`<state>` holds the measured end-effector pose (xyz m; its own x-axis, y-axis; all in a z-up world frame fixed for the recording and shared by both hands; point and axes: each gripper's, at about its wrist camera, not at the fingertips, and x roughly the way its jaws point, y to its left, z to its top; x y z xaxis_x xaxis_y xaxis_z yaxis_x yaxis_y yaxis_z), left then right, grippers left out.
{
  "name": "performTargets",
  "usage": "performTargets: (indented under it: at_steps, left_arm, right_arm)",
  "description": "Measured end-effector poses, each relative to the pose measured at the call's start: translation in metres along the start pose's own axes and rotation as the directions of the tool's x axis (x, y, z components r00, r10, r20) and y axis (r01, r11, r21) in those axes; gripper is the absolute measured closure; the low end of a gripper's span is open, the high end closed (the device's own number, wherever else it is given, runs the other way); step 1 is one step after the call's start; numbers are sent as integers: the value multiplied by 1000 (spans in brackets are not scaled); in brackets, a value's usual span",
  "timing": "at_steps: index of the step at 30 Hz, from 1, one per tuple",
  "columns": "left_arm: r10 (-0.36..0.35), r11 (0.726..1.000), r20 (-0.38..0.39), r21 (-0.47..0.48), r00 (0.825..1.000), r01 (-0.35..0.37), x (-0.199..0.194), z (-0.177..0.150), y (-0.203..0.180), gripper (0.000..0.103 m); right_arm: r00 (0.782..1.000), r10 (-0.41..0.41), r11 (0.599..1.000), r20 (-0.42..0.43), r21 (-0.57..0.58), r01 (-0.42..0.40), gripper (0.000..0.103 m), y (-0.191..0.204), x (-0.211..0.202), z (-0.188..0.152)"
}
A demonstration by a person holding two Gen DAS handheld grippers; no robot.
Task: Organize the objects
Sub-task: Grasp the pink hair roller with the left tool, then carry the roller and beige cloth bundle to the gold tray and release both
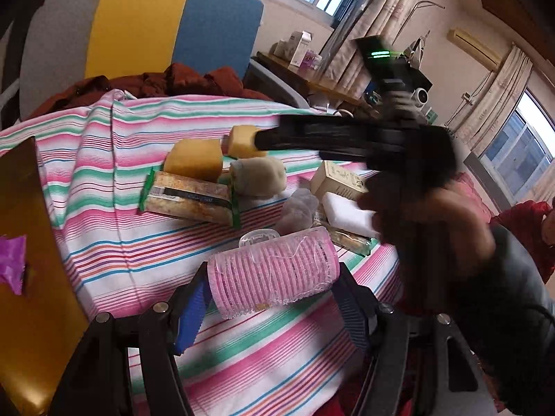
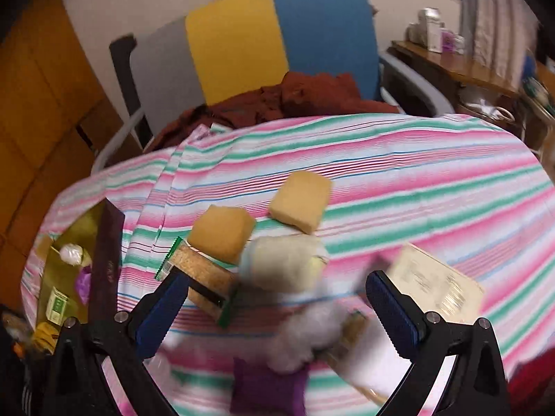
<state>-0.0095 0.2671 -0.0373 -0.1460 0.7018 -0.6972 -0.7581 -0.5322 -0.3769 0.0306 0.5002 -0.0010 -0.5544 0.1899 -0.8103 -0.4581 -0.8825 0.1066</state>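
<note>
Pink hair roller point(image 1: 274, 272) pinched between left gripper point(image 1: 274, 298) pads above the striped cloth point(image 1: 138, 242).
Ribbed, bristly, translucent-wrapped; no legible writing. Right wrist view: right gripper point(image 2: 277, 312) spread, empty, over blurred sponges point(image 2: 222, 232), unreadable box point(image 2: 437, 280).

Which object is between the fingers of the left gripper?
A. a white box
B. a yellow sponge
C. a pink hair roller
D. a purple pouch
C: in the left wrist view, the left gripper holds the pink hair roller between its blue pads.
</note>
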Motion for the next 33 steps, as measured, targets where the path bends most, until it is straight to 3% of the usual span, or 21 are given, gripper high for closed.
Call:
performTargets:
  at_steps: [7,9,11,16,18,23,28,33]
  left_arm:
    - [3,1000,49,-3,999,-3,-29,-4,3,34]
    - [-4,1000,61,-21,998,5,-33,-4,6,34]
    - [-5,999,68,-34,998,7,-35,-3,8,34]
    - [7,999,88,-52,996,-2,-45,-3,11,34]
    - [14,998,103,-61,995,-8,-53,-3,13,34]
    - [62,994,159,-102,985,-46,-83,-2,28,34]
    - [180,973,193,-180,965,-146,-114,-15,65,34]
    - [293,929,185,-287,938,-233,-135,-34,109,34]
  right_arm:
    - [990,-79,997,-117,-23,77,2,9,72,9]
    - [979,-124,992,-161,-36,119,23,7,84,-1]
    - [974,-157,987,-163,-54,150,27,5,86,-4]
    - [980,-145,989,-135,-42,141,33,0,79,-2]
    - [980,-172,985,-97,-50,168,33,0,72,1]
    - [988,-153,988,6,-26,153,33,1,44,8]
    - [994,-72,997,81,-29,75,33,15,21,15]
    - [992,36,997,119,-71,-28,33,51,-4,12]
